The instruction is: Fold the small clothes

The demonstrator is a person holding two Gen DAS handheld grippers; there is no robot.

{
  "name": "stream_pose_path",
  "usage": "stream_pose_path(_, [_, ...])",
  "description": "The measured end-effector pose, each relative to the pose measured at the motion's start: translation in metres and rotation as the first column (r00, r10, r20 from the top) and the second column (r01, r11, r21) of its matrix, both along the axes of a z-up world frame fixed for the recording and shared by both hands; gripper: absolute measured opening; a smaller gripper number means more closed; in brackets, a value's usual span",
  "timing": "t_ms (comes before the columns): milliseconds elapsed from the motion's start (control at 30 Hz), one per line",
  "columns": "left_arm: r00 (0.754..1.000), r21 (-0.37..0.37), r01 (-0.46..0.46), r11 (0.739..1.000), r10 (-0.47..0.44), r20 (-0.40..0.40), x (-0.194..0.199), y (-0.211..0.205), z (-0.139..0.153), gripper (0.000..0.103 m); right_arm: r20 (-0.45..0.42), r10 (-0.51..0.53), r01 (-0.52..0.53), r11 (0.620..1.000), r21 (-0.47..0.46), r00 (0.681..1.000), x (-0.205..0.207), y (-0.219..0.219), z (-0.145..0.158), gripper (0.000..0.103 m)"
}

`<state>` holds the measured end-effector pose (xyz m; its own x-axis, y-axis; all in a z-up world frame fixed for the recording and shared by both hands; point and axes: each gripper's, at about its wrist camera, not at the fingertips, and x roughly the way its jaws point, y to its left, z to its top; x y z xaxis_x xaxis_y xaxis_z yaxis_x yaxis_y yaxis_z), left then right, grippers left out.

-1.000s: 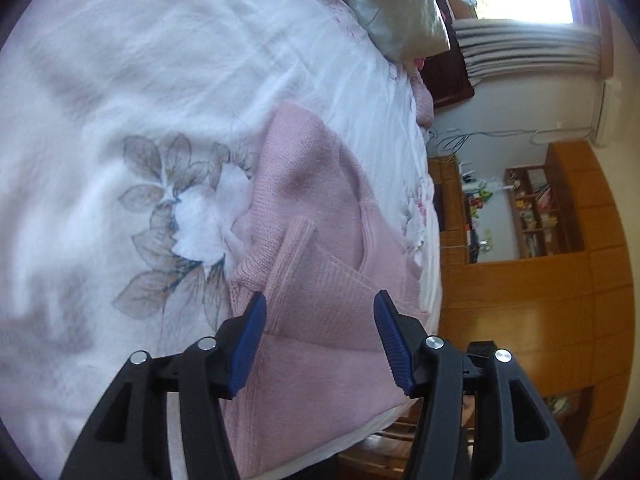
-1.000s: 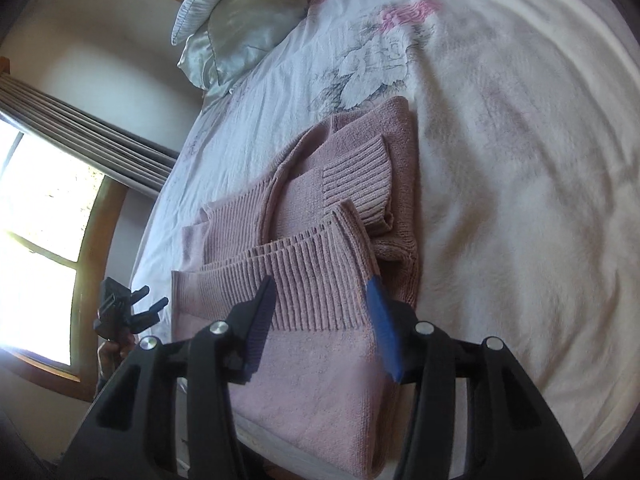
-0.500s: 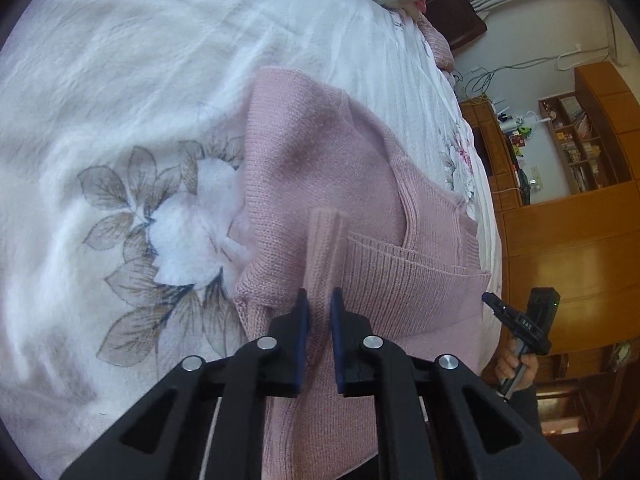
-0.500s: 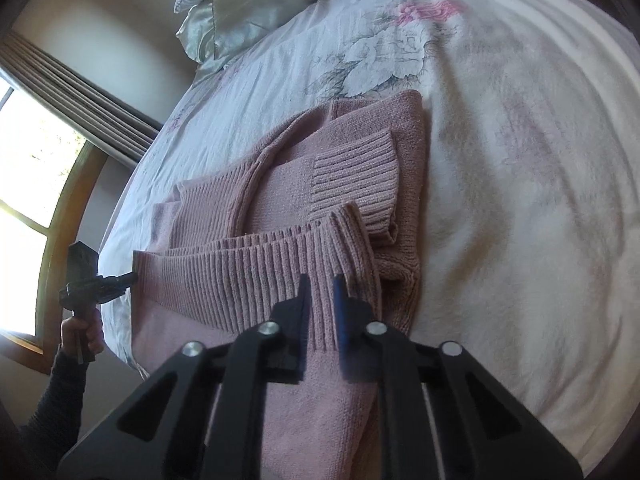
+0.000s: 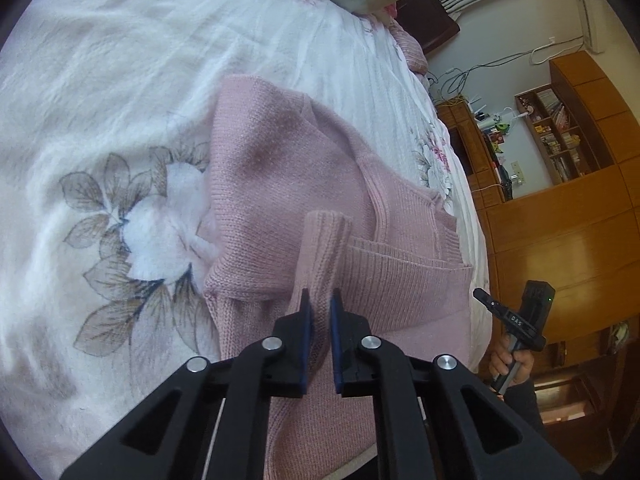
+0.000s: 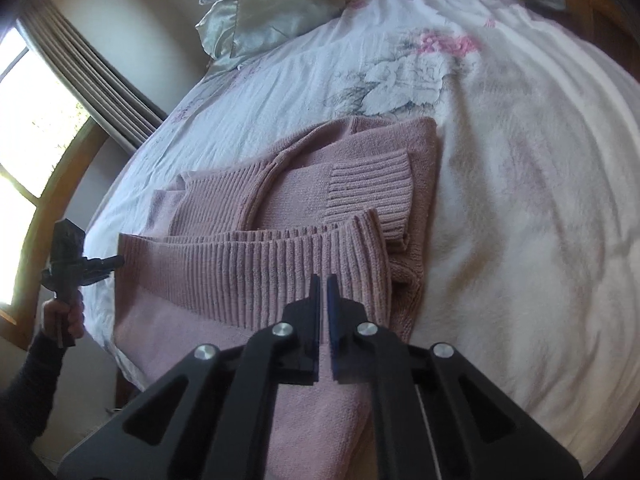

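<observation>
1. The bed (image 5: pixel 120 60) carries a white cover printed with grey-leafed flowers, and one such flower (image 5: pixel 156 232) lies at the left of the left wrist view, just beside the sweater's edge.
2. The pink knit sweater (image 5: pixel 272 168) lies on the bed near its edge, partly folded, with its ribbed hem (image 5: pixel 400 276) turned up across the body.
3. The left gripper (image 5: pixel 320 312) has its jaws closed on a corner of the ribbed hem, pinching it so that a narrow fold of knit stands up between the blue pads (image 5: pixel 305 320).
4. At the right of the same view a hand (image 5: pixel 512 360) holds the other gripper beyond the edge of the bed, in front of wooden cabinets (image 5: pixel 560 240) and shelves of books.
5. In the right wrist view a hand in a dark sleeve (image 6: pixel 64 312) holds the left gripper at the far left, beside a window (image 6: pixel 28 120) with grey curtains.
6. The sweater (image 6: pixel 360 152) fills the middle, a ribbed cuff (image 6: pixel 372 184) folded across the body and the ribbed hem (image 6: pixel 260 264) lying over it.
7. The right gripper (image 6: pixel 324 292) has its jaws closed tight on the other corner of that hem, the knit caught between its pads.
8. Pale pillows (image 6: pixel 272 4) lie at the head of the bed, and a pink printed rose (image 6: pixel 448 44) shows on the cover to the right.
</observation>
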<state>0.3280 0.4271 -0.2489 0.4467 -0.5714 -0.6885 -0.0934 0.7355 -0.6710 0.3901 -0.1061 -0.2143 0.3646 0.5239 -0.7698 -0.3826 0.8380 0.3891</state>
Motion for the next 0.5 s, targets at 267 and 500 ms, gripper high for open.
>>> stream_pose_path(267, [1.000,-0.001,-0.004,1.000,0.004,0.000,0.006,-0.004,-0.004,0.015,-0.004,-0.026,0.025,0.995,-0.093,1.000,0.020,-0.001,-0.018,0.038])
stream_pose_path(500, [0.999,0.010,-0.010,1.000,0.009,0.040,-0.002,-0.010,0.006,0.007,0.012,-0.009,0.011,0.993,-0.115,1.000,0.009,-0.002,-0.016,0.011])
